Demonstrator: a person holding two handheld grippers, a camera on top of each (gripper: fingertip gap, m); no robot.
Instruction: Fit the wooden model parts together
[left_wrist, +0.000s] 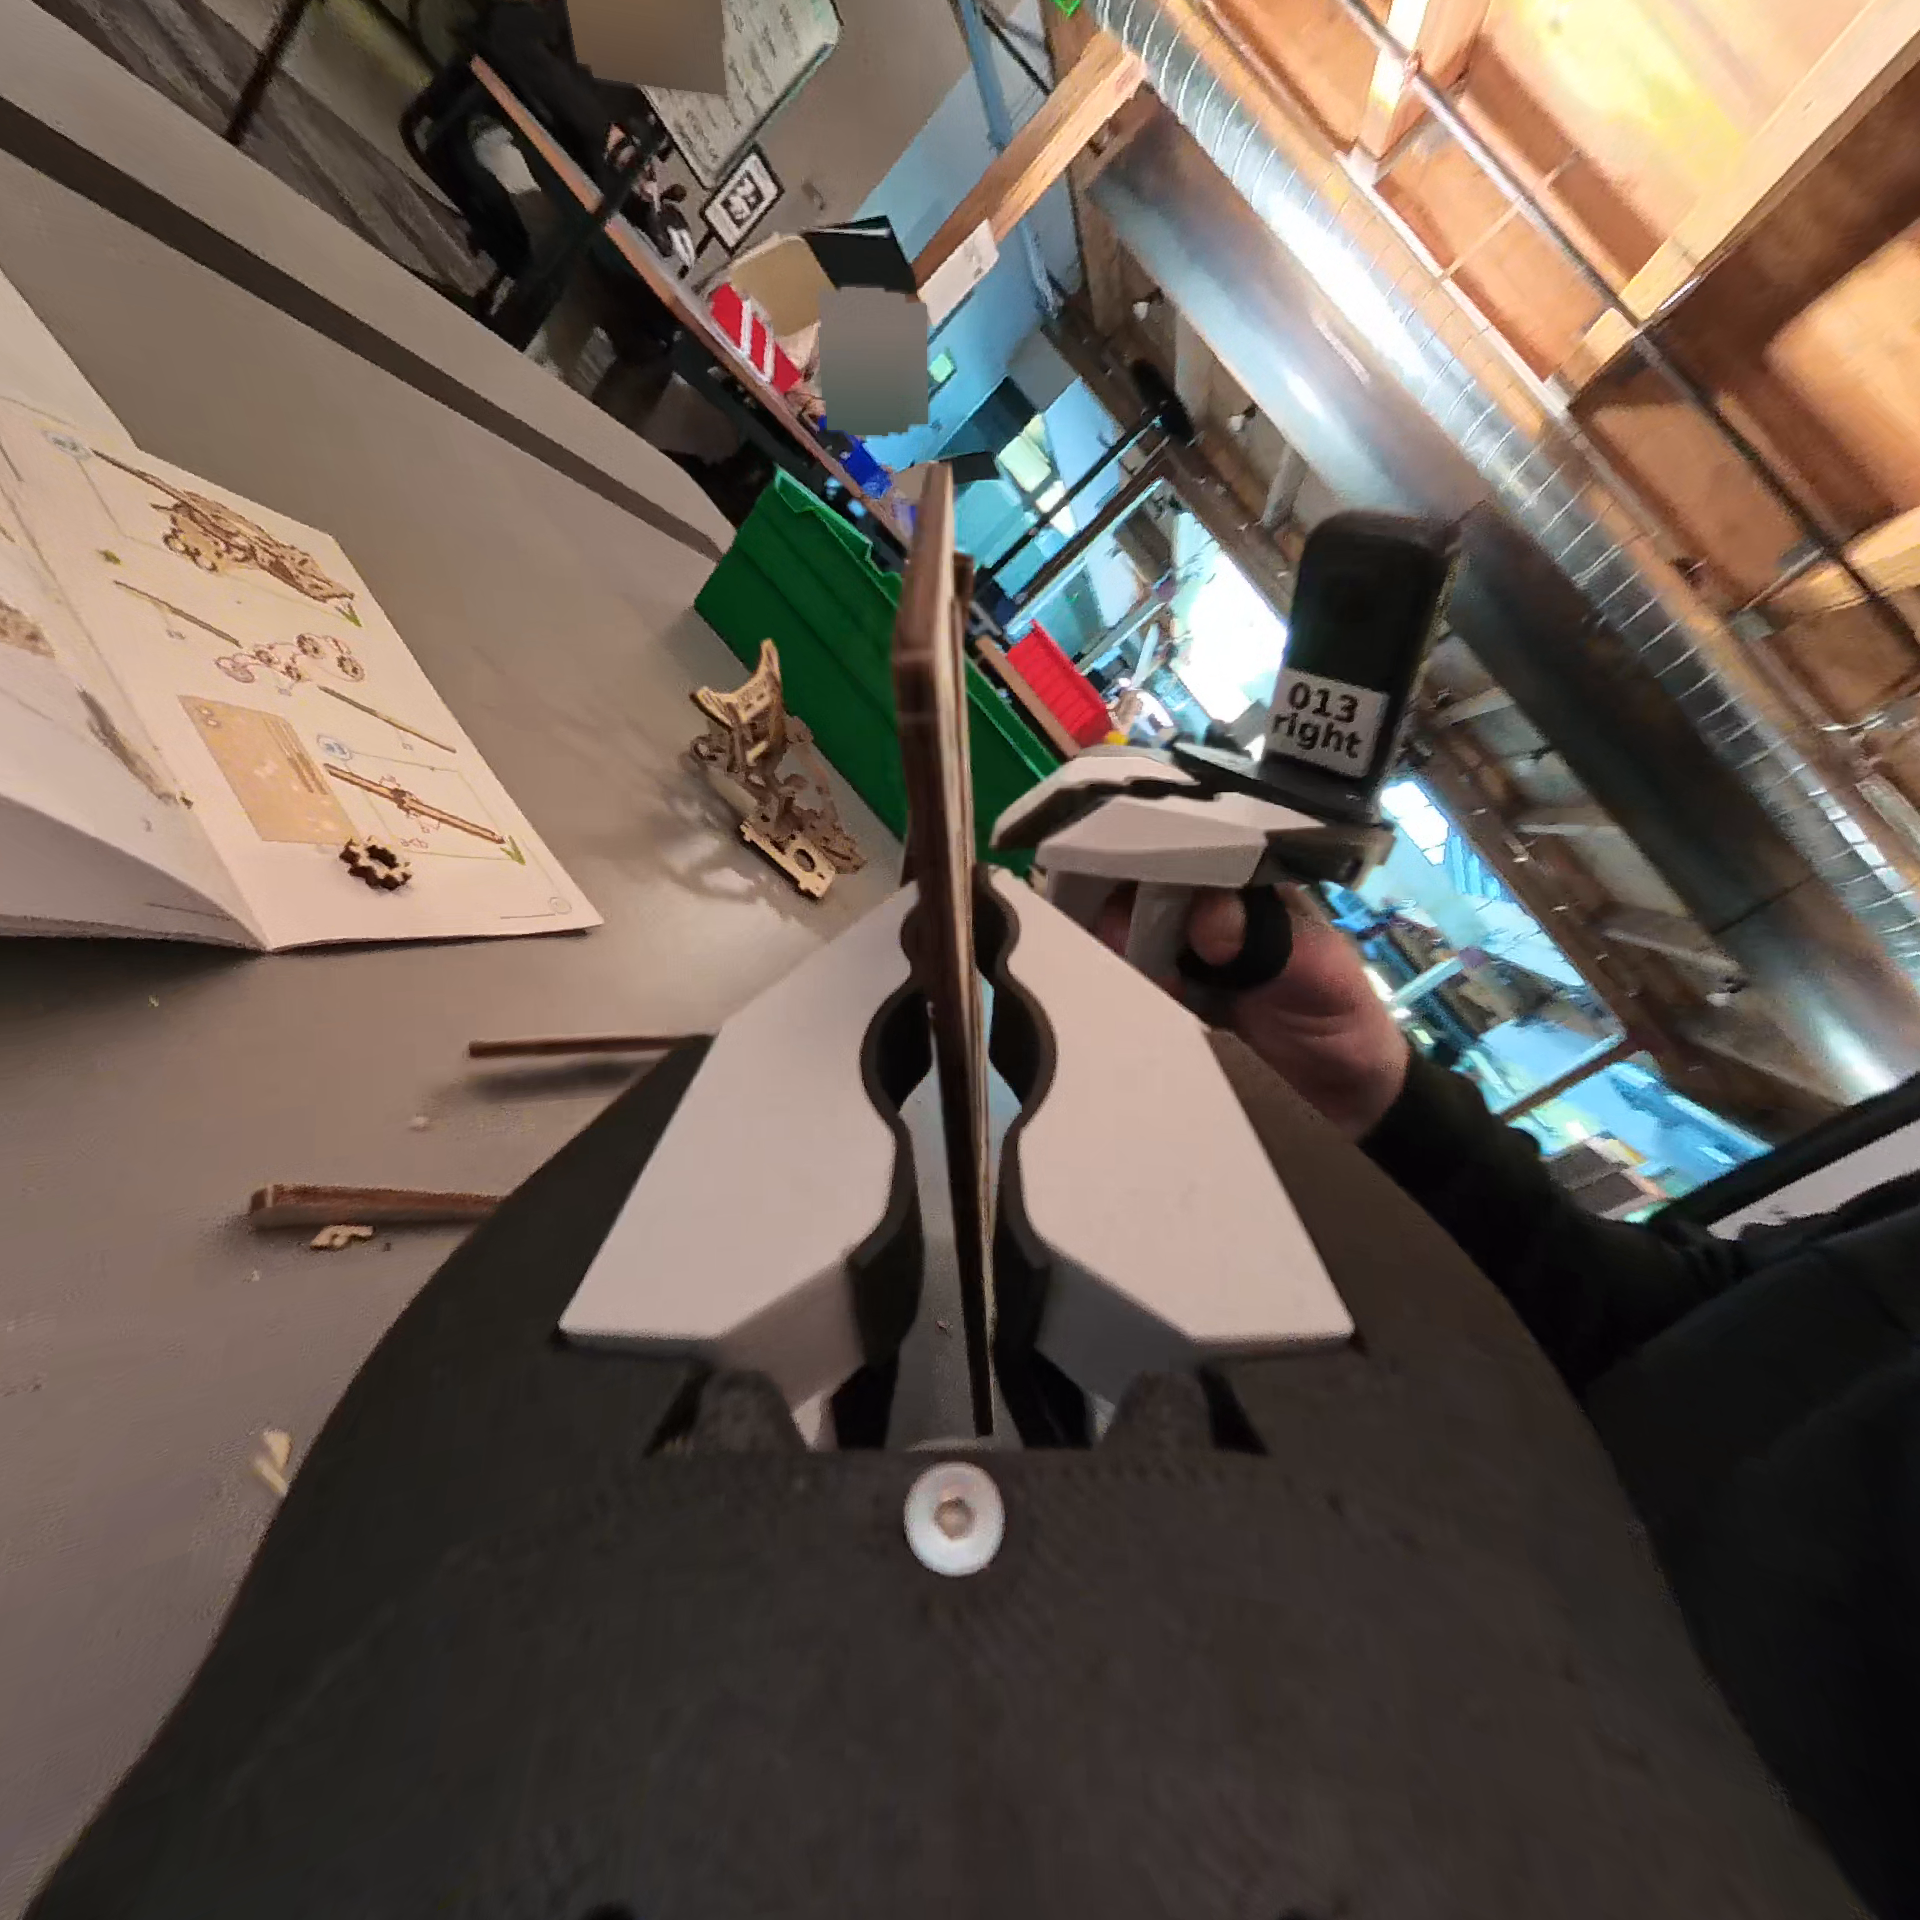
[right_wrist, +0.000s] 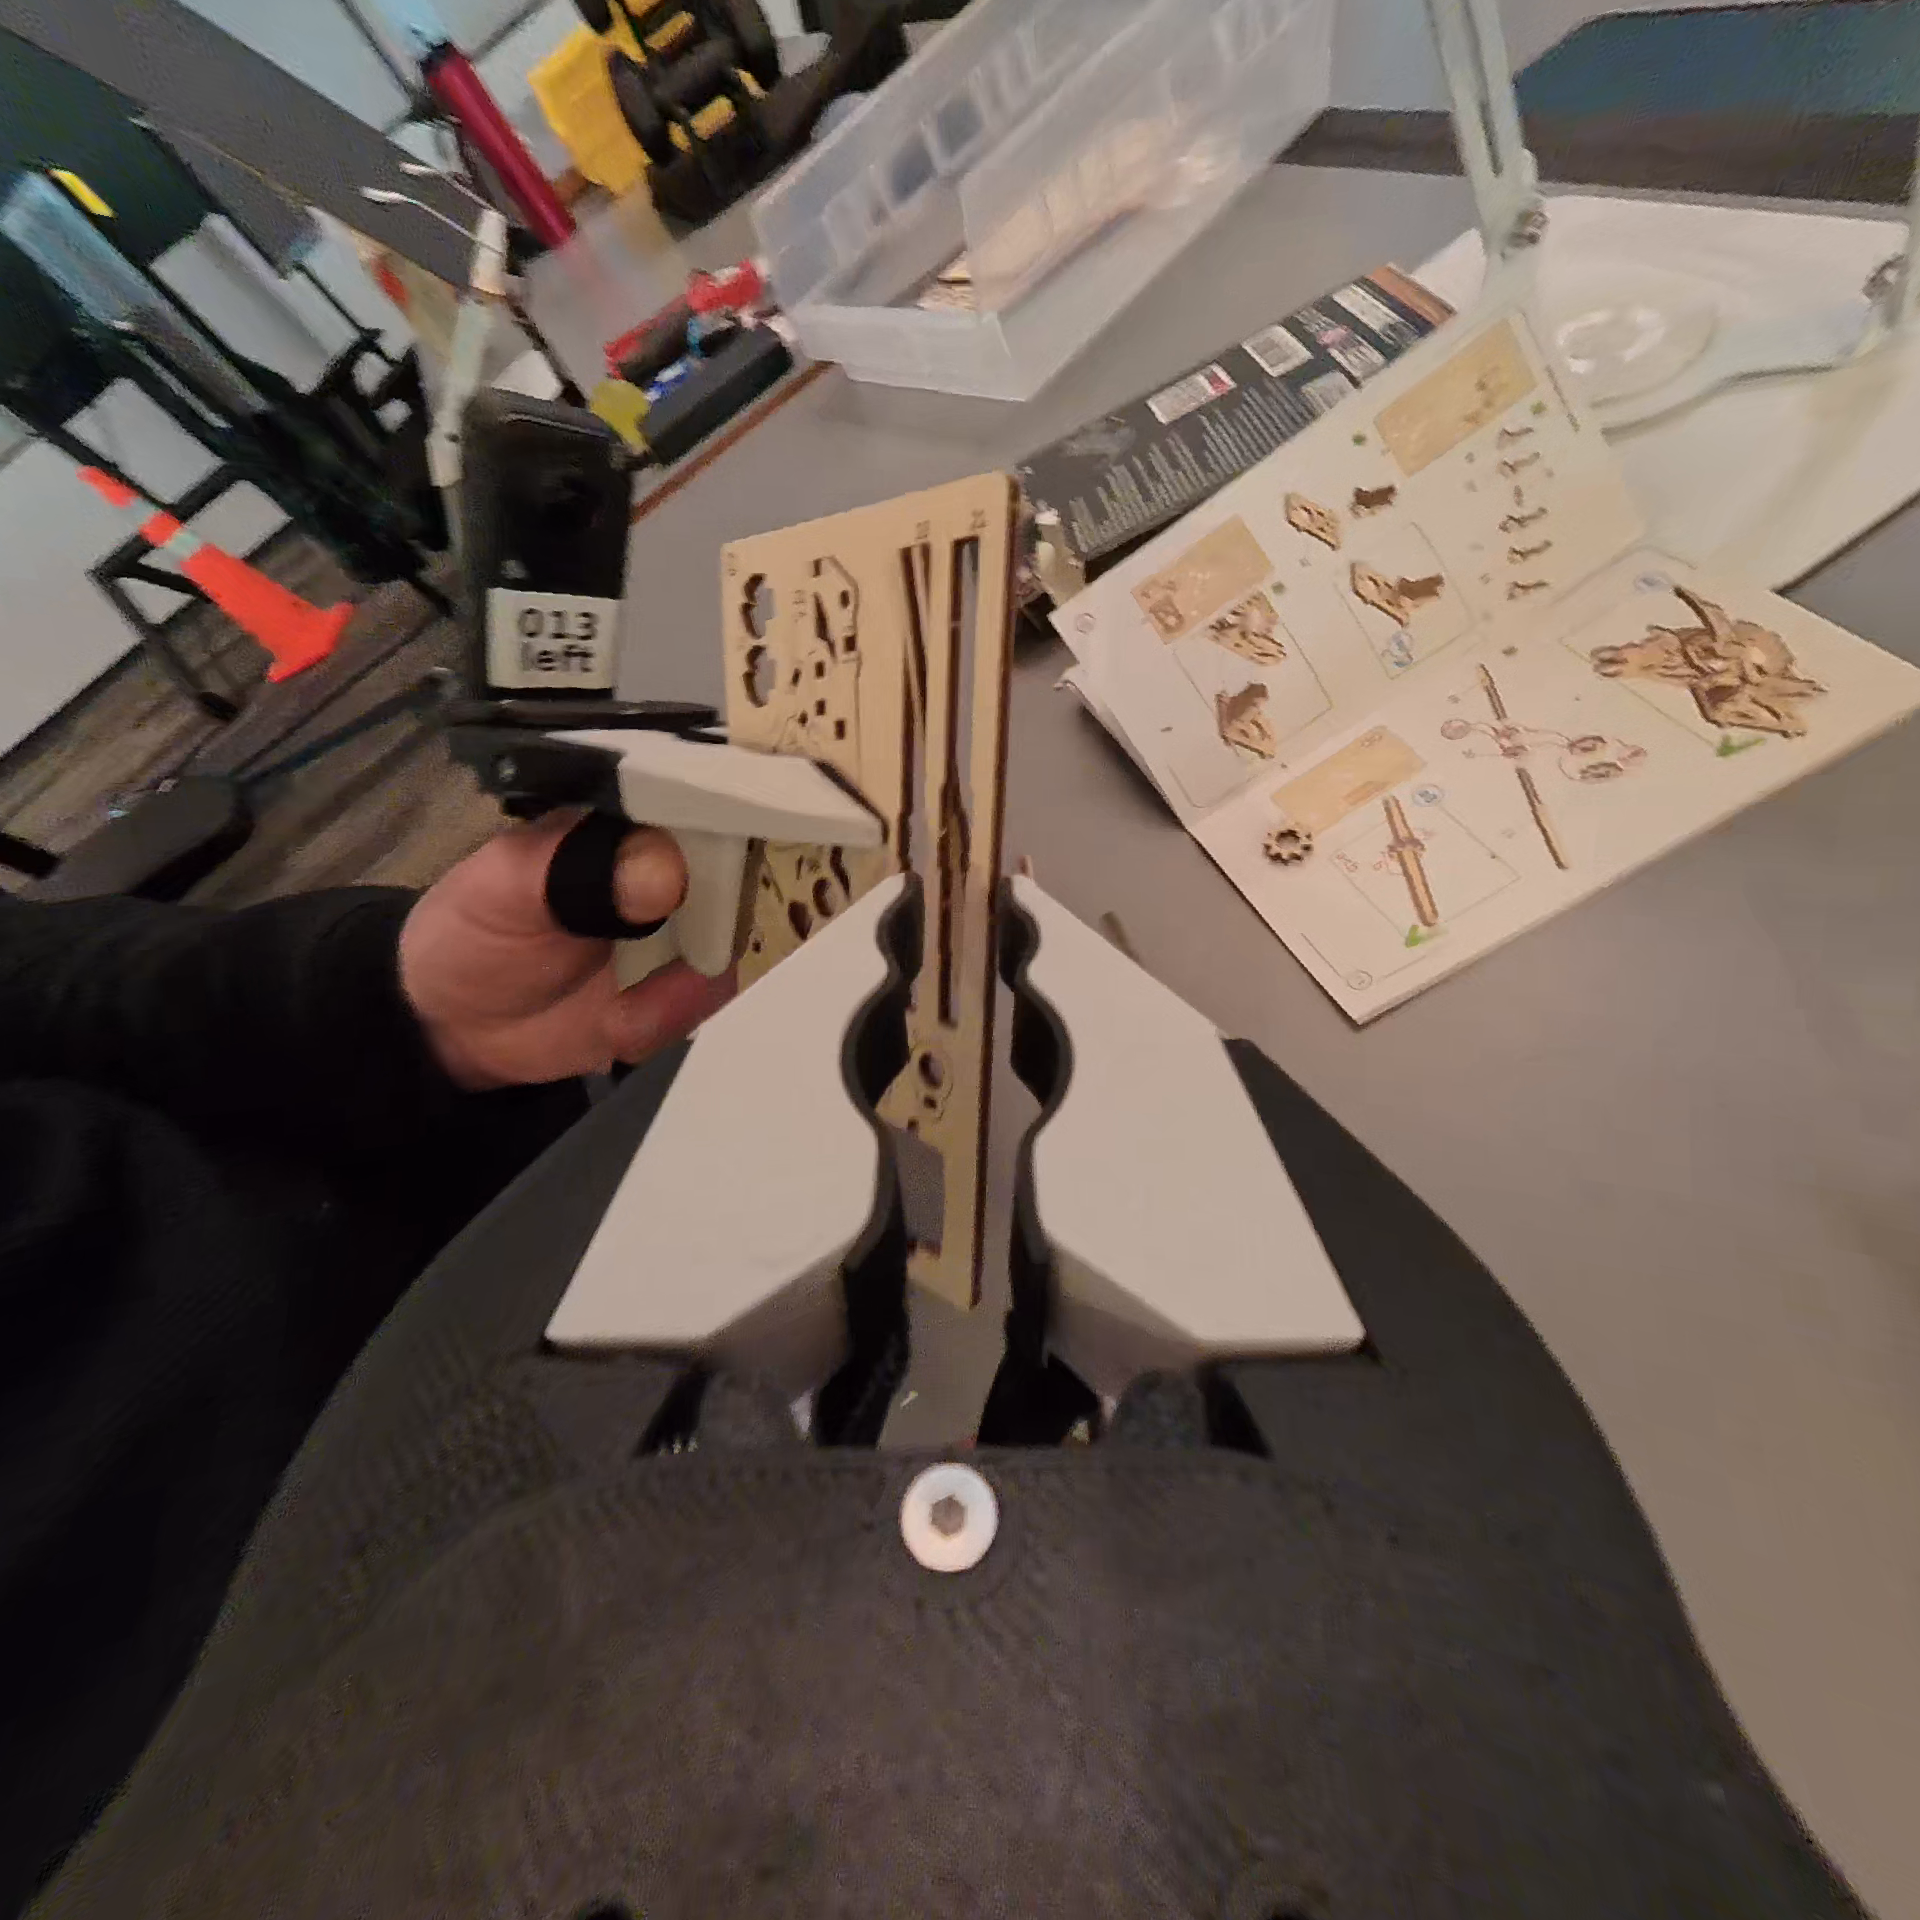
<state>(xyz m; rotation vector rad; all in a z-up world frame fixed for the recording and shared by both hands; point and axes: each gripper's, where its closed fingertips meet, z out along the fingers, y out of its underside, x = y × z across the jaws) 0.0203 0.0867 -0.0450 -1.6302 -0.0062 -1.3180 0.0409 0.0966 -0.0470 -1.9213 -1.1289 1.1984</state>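
Both grippers pinch the wooden sheet (right_wrist: 883, 665); its cutouts face right's camera.

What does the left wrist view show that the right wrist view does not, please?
Only the left wrist view shows the partly built wooden model standing on the table, two loose wooden sticks and a green bin.

Only the right wrist view shows the clear plastic box, the orange cone and the sheet's cut-out face.

Both show the wooden parts sheet, the open instruction booklet with a small gear on it, and both hand-held grippers: left, right.
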